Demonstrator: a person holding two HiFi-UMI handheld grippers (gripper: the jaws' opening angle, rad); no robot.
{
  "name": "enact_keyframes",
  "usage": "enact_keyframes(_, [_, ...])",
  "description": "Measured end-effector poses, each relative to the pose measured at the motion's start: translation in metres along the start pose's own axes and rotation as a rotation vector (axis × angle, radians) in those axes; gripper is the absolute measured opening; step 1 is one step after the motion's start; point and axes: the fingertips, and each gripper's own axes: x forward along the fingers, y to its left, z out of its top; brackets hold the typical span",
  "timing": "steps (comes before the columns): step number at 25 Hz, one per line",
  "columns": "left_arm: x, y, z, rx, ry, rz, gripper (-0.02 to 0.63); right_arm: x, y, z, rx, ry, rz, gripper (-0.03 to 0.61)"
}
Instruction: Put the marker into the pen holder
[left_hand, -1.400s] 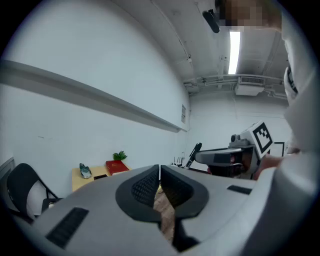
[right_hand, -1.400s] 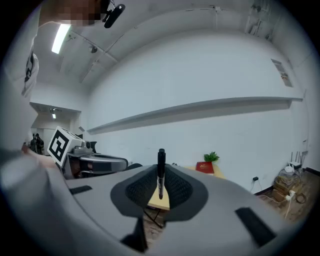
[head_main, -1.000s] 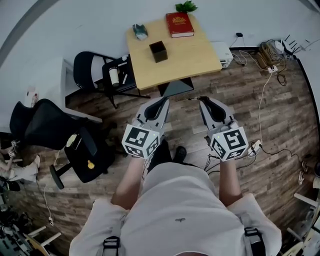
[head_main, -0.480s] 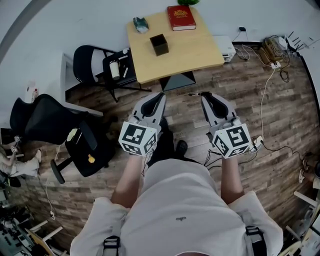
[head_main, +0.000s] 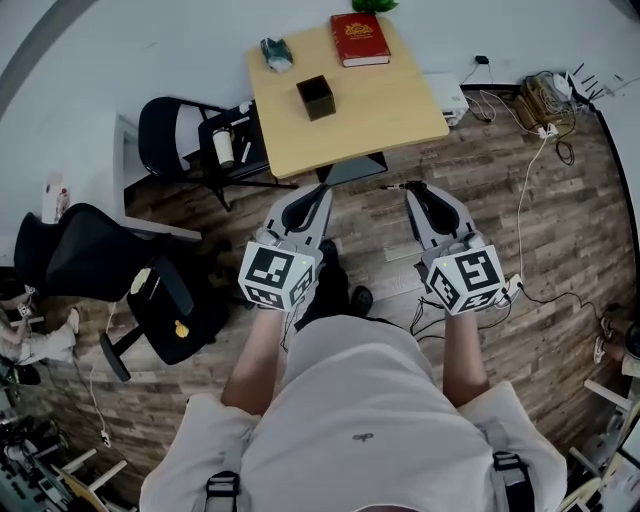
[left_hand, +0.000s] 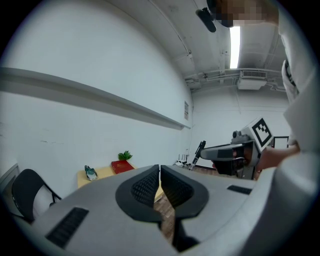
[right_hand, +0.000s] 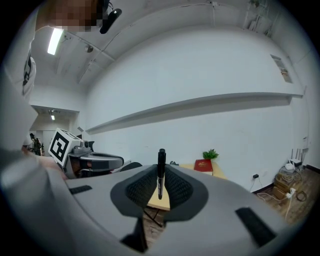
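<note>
Already the marker (right_hand: 161, 167) is in hand: the right gripper (right_hand: 160, 175) pinches it between its ribbed pads. It stands upright, one end above the jaw tips and the other hanging just below the pinch. The left gripper (left_hand: 159, 172) has its jaws pressed together on nothing.

In the head view both grippers are held side by side in front of the person, over the wooden floor, with their jaws aimed toward the table (head_main: 395, 105). The black pen holder (head_main: 316, 98) sits on that table well ahead of both sets of jaw tips, closer to the left gripper's line than to the right's. A red book (head_main: 360, 40) lies beyond it.

So the pick-up looks done. What is left, by my reading, is the whole carry: closing the gap to the table, bringing the marker over the holder's open top, lowering it in and letting go.
</note>
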Motion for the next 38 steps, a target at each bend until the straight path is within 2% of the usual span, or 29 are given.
enact_keyframes(17, [0.063, 0.087, 0.014, 0.002, 0.014, -0.02, 0.009, 0.097, -0.032, 0.029, -0.001, 0.022, -0.015, 0.044])
enact_keyframes(28, [0.086, 0.151, 0.02, -0.004, 0.004, -0.037, 0.009, 0.164, -0.029, 0.047, -0.019, 0.023, -0.023, 0.044])
enact_keyframes(38, [0.1, 0.187, 0.014, -0.025, 0.024, -0.051, 0.009, 0.203, -0.028, 0.051, -0.012, 0.032, -0.03, 0.044])
